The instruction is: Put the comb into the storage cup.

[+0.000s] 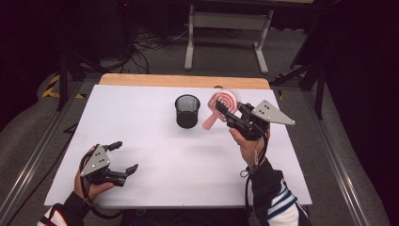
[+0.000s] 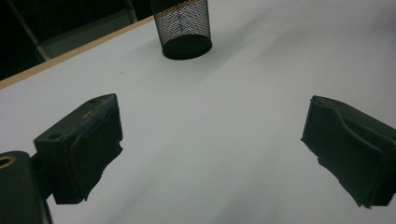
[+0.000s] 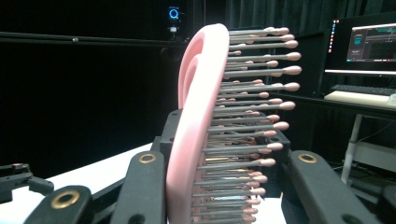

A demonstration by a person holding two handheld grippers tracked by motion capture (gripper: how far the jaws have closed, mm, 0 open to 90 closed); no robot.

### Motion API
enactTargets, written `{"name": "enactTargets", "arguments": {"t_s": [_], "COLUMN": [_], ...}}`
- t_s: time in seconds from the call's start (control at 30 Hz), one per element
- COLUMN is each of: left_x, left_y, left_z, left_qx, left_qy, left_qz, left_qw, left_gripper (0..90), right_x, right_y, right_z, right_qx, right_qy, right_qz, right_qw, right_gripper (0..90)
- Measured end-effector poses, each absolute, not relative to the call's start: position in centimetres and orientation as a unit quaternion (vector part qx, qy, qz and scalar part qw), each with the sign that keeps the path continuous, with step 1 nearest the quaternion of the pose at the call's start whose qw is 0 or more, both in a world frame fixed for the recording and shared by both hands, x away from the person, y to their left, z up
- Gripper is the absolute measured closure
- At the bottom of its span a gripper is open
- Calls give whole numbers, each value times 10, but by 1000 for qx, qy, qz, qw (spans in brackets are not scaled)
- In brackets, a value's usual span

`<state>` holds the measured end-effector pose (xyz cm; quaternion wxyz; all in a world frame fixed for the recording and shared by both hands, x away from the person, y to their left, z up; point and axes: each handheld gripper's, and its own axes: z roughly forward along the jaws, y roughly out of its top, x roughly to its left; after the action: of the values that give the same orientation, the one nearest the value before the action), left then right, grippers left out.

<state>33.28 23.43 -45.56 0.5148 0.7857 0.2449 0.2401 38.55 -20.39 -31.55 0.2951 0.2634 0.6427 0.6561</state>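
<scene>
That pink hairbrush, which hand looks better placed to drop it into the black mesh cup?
The right hand-held gripper: it already clamps the pink hairbrush just beside the mesh cup. The left hand-held gripper rests open near the table's front edge.

Light falls from above onto the white tabletop (image 1: 155, 155), which is the brightest area at the centre of the high view, while the upper corners and right edge of that frame sink into near black. Shadows are soft and faint there. In the left gripper view the tabletop reads as dim grey, with broad diffuse shadows toward the lower half and slight softness overall. In the right gripper view the background is dark, a monitor (image 3: 373, 42) glows at upper right, and the picture is grainy.
</scene>
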Motion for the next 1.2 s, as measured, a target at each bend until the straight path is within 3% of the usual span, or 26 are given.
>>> {"name": "enactTargets", "arguments": {"t_s": [0.77, 1.2], "left_x": [332, 330], "left_y": [231, 232], "left_z": [-456, -454], "left_qx": [788, 789], "left_qy": [237, 232], "left_qz": [236, 238], "left_qw": [517, 516], "left_gripper": [49, 49], "right_x": [427, 455], "right_y": [-176, -145], "right_z": [-278, -290], "right_qx": [264, 273], "right_qy": [625, 639], "right_qz": [665, 649], "right_qw": [311, 309], "right_gripper": [635, 635]}}
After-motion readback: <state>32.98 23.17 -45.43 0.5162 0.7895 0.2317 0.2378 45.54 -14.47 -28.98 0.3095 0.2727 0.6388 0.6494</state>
